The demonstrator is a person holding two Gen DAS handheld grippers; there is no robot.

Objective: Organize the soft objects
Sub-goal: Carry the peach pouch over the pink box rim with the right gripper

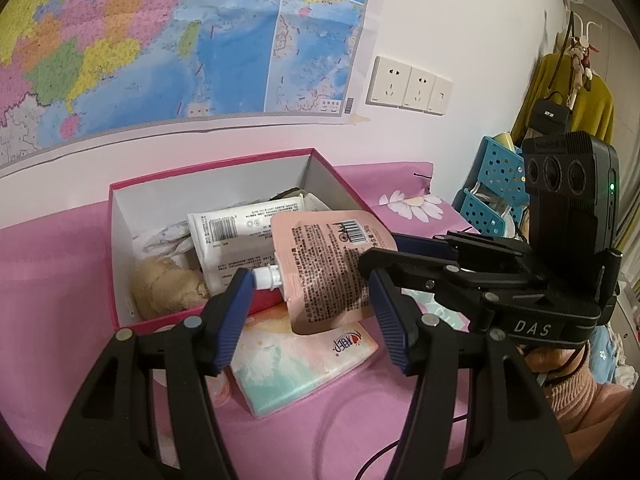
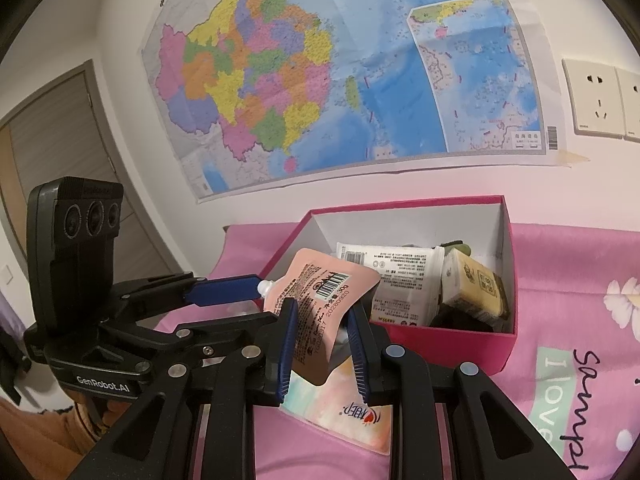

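The flat tissue pack (image 1: pixel 304 364) at lower centre of the left wrist view is partly covered by the pink spouted pouch (image 1: pixel 328 268) and the gripper arms, so only part of its print shows. In the right wrist view, the pink box's (image 2: pixel 440 344) near wall hides the bottoms of the white packet (image 2: pixel 400 280) and yellow pack (image 2: pixel 476 284) inside, and dark things behind them cannot be identified. The wall map (image 1: pixel 160 40) is cut off by the upper left edge, and its place names are too small to read.
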